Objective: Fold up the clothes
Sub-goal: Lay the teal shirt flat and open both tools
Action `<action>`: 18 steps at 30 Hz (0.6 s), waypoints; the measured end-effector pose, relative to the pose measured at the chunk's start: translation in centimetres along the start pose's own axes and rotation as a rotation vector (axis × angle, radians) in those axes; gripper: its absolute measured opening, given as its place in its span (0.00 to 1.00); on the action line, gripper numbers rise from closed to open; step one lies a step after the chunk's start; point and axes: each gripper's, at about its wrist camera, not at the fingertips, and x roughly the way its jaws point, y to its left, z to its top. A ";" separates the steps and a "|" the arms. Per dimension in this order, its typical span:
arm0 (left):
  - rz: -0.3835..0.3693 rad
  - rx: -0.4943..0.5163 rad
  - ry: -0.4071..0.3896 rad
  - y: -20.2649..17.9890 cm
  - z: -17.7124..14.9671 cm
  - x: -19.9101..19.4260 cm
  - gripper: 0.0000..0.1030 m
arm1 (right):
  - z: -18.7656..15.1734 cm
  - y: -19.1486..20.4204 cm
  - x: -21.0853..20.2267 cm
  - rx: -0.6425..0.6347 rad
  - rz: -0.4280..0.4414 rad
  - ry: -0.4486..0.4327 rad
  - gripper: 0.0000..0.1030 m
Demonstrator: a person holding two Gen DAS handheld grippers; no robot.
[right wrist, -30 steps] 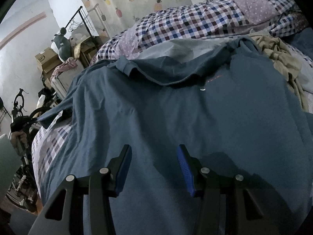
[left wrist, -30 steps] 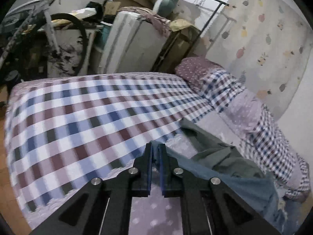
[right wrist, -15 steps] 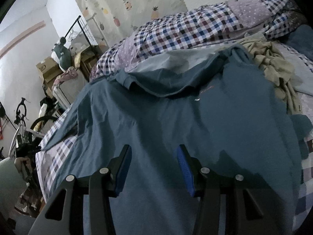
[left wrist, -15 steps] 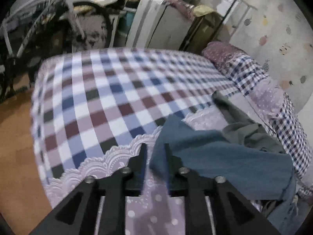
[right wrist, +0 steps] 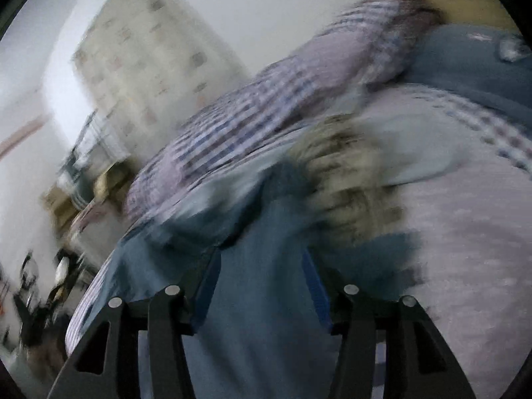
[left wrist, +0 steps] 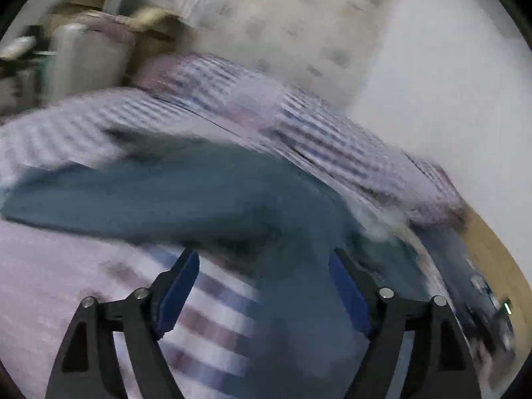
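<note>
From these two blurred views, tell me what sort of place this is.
Most likely a bedroom that doubles as storage. A bed with a checked cover and checked pillows fills both views, a blue shirt lies spread on it, and what look like cardboard boxes are stacked past the bed's far end.
</note>
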 end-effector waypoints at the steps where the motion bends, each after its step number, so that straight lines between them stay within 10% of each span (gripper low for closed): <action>1: -0.044 0.032 0.036 -2.1 -1.2 1.2 0.81 | 0.2 -1.2 0.0 0.028 -0.017 0.006 0.55; 7: -0.254 0.275 0.197 -12.6 -8.5 6.9 0.81 | 1.6 -8.5 0.1 0.198 -0.117 0.043 0.55; 18: -0.266 0.238 0.276 -14.7 -12.5 11.3 0.82 | 2.5 -10.4 6.8 0.075 -0.164 0.202 0.53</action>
